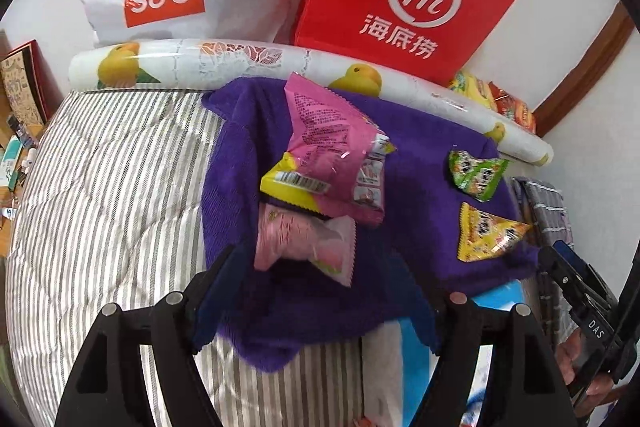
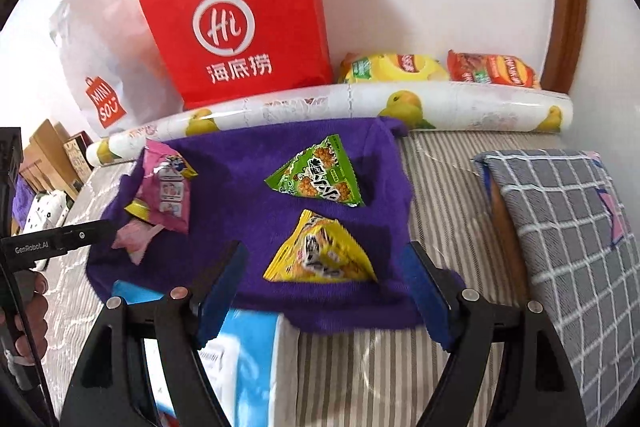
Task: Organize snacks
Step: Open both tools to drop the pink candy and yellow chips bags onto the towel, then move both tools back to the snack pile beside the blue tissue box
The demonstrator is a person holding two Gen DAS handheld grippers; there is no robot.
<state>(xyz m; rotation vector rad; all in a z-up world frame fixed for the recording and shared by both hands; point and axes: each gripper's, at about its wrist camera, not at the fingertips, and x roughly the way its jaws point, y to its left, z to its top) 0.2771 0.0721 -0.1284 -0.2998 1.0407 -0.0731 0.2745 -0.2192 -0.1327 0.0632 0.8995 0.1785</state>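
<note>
On the bed (image 2: pixel 460 179) lies a towel (image 2: pixel 240 167). On the towel, two packets (image 2: pixel 164 183) sit left, two triangular packs (image 2: pixel 316 173) right. Behind, a roll (image 2: pixel 360 103), then two bags (image 2: pixel 240 11).

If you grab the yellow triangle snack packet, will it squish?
Probably: the yellow triangle snack packet looks puffy and crinkly, so it likely dents. It seems light for its size. Its glossy film may slip, and it rests on a soft purple towel.

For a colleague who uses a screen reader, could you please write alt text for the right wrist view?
The open right gripper hovers over a purple towel on a striped bed, a yellow triangular snack packet lying between its fingers, untouched. Beyond lie a green triangular packet and pink packets; a red paper bag stands against the wall.
</note>
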